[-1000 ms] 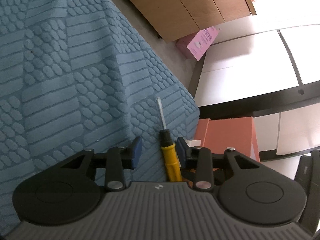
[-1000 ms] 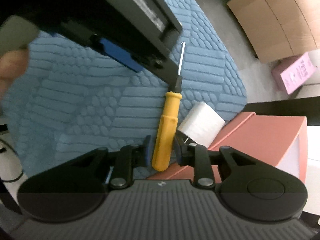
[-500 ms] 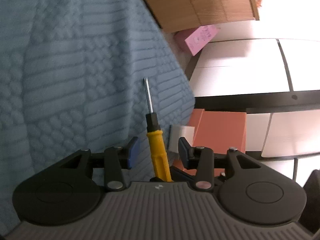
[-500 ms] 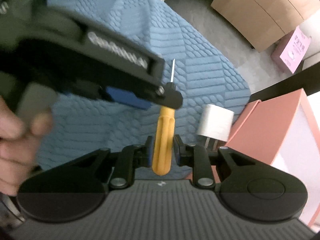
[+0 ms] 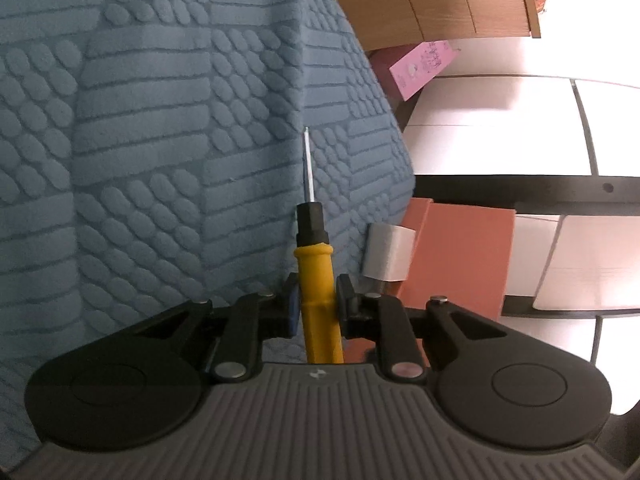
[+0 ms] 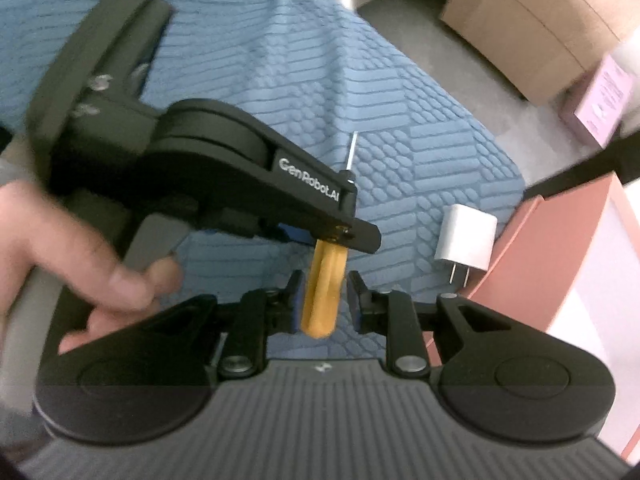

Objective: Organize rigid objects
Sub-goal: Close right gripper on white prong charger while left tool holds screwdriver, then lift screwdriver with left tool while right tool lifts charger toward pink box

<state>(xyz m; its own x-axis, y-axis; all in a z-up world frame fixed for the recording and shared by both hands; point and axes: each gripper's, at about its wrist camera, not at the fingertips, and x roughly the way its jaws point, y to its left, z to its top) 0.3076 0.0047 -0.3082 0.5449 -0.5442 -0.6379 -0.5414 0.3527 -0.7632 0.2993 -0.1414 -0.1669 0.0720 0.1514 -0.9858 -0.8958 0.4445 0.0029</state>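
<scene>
- Right tongs (image 6: 324,300): jaws opening, yellow screwdriver (image 6: 322,280) handle between them, pads coming off it.
- Left tongs (image 5: 318,304): clamped on the same handle, further up towards the black collar, shaft pointing away from me.
- Handover step, I judge: keep my left grip firm and steady, spread right fully, then back it straight off the butt end so nothing twists.
- Screwdriver is held in the air above the blue textured cover (image 5: 140,140).
- Further out: white charger (image 6: 468,240) at the cover's edge, beside the pink-red box (image 6: 560,260); don't clip it.
</scene>
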